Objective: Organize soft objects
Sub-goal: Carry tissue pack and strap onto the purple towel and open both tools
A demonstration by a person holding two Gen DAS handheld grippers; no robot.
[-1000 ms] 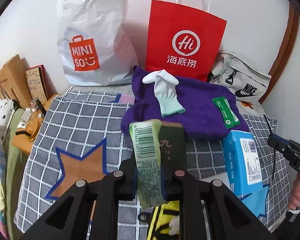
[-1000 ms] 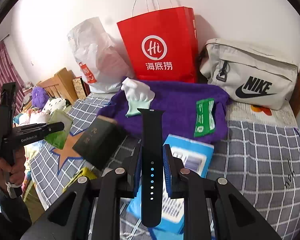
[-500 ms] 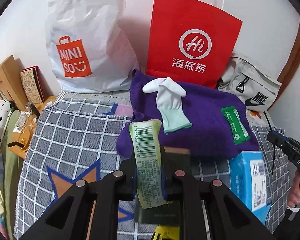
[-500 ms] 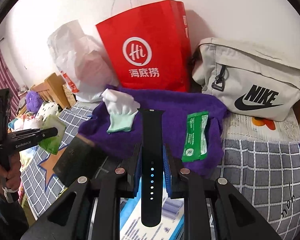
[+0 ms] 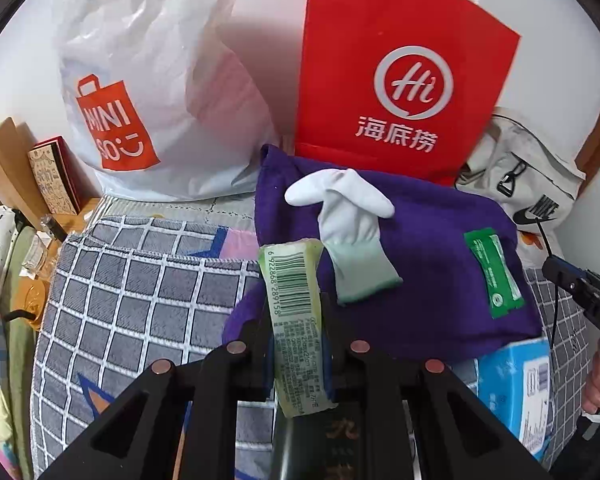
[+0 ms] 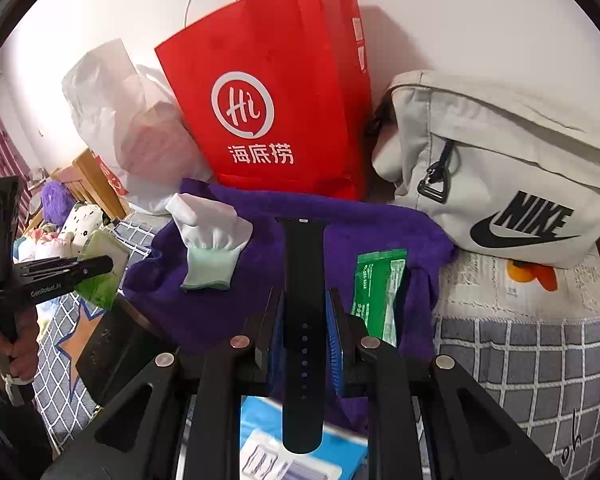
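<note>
We see a bed with a grey checked blanket (image 5: 140, 288). At the back, three bags lean on the white wall. The white plastic bag (image 5: 160, 92) is puffy and full, but we cannot tell what is in it. The red paper bag (image 6: 276, 100) stands up tall next to it, and we cannot see inside. The pale belt bag (image 6: 500, 160) is beside the red one, and its zip looks closed.

In front of the bags lies a purple towel (image 5: 428, 248). On it rest a white glove (image 5: 348, 232) and a flat green packet (image 5: 494, 272), well apart from each other. A blue box (image 5: 516, 388) lies just at the towel's near edge.

Our left gripper (image 5: 298, 340) is squeezed tight on a pale green tissue pack (image 5: 296, 320), holding it up over the near edge of the towel. Our right gripper (image 6: 302, 332) is squeezed tight on a black watch strap (image 6: 303, 312), held above the towel too, between the glove and the green packet.
</note>
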